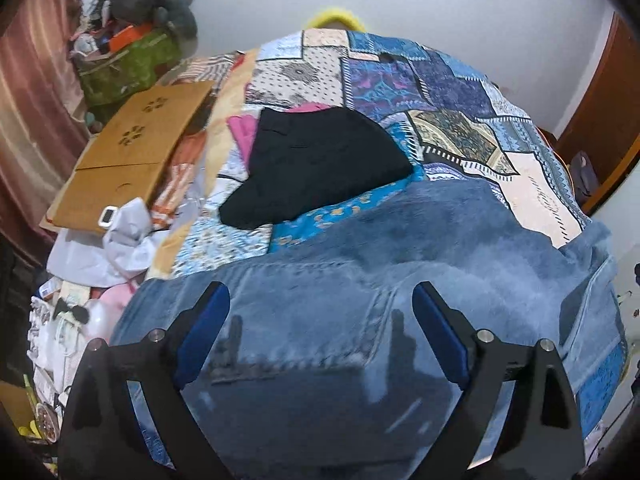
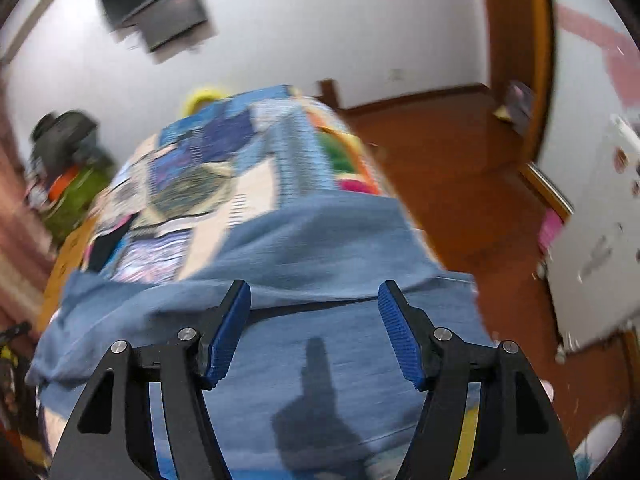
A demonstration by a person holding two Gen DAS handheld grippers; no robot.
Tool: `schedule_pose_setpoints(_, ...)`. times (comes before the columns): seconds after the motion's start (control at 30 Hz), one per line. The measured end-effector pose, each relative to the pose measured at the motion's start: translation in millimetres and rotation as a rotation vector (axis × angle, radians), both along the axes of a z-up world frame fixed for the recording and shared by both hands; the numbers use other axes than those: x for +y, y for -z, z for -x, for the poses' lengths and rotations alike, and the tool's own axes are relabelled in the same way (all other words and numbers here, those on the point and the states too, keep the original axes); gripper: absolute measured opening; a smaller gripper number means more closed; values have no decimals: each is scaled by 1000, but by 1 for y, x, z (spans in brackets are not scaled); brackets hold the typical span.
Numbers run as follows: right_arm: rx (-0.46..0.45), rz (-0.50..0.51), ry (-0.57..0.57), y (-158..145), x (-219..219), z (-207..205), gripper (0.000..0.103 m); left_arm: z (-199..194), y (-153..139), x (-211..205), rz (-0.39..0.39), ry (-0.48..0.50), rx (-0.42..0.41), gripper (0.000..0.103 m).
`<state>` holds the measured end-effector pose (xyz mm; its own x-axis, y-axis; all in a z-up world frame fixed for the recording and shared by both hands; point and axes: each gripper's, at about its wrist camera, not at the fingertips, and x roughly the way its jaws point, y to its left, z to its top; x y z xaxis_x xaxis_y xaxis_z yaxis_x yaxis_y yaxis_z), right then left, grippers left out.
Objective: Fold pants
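The blue jeans [image 1: 360, 280] lie spread across the near end of the bed, directly under and ahead of both sets of jaws. In the left wrist view, the left gripper [image 1: 321, 300] hangs over the denim with its jaws standing wide and nothing between them; a stitched back pocket lies in the gap below, and the shadows of the two fingers fall on the cloth. In the right wrist view, the right gripper [image 2: 315, 296] also hangs above the jeans [image 2: 320, 240], its jaws parted to a middling width and holding nothing; a fold edge of the denim runs crosswise just beyond its fingertips, and the gripper's shadow lies on the fabric between the fingers. That view is blurred.

Beyond the jeans, ahead of the left jaws, a black garment [image 1: 320, 160] lies flat on the patchwork bedspread [image 1: 440, 92], with a pink cloth [image 1: 244, 128] peeping from its far left edge. Further to the left of those jaws, a flattened cardboard sheet [image 1: 132, 152] rests at the bed's edge. To the right of the right jaws, the floor [image 2: 460, 180] is reddish brown.
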<state>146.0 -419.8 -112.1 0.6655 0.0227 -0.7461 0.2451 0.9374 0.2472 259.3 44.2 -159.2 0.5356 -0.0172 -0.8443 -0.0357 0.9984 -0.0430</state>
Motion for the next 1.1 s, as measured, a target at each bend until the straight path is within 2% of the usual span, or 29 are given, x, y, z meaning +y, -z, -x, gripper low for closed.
schedule_pose_setpoints(0.23,121,-122,131,48,-50,-23,63,-28,17,-28,-8,51,57,93)
schedule_pose_setpoints(0.37,183,-256,163,71,-62,-34,63,-32,27,-40,-20,85,86,93)
schedule_pose_setpoints(0.43,193,-281,162,75,-64,-37,62,-32,31,-44,-39,89,86,94)
schedule_pose_setpoints(0.5,194,-302,164,78,-68,-40,58,-32,32,-45,-51,85,81,96)
schedule_pose_setpoints(0.57,186,-297,161,76,-68,-44,42,-32,32,-44,-44,79,80,97)
schedule_pose_setpoints(0.6,181,-274,155,74,-67,-45,35,-32,33,-42,-36,75,82,97)
schedule_pose_setpoints(0.63,175,-252,148,71,-64,-46,20,-32,33,-41,-29,71,84,97)
schedule_pose_setpoints(0.67,172,-234,140,70,-63,-49,9,-31,32,-39,-21,67,86,97)
schedule_pose_setpoints(0.87,70,-174,130,38,-67,-36,4,-25,25,-40,-21,75,83,97)
schedule_pose_setpoints(1.1,-84,-121,130,-33,-85,-4,3,-14,16,-59,-10,135,79,97)
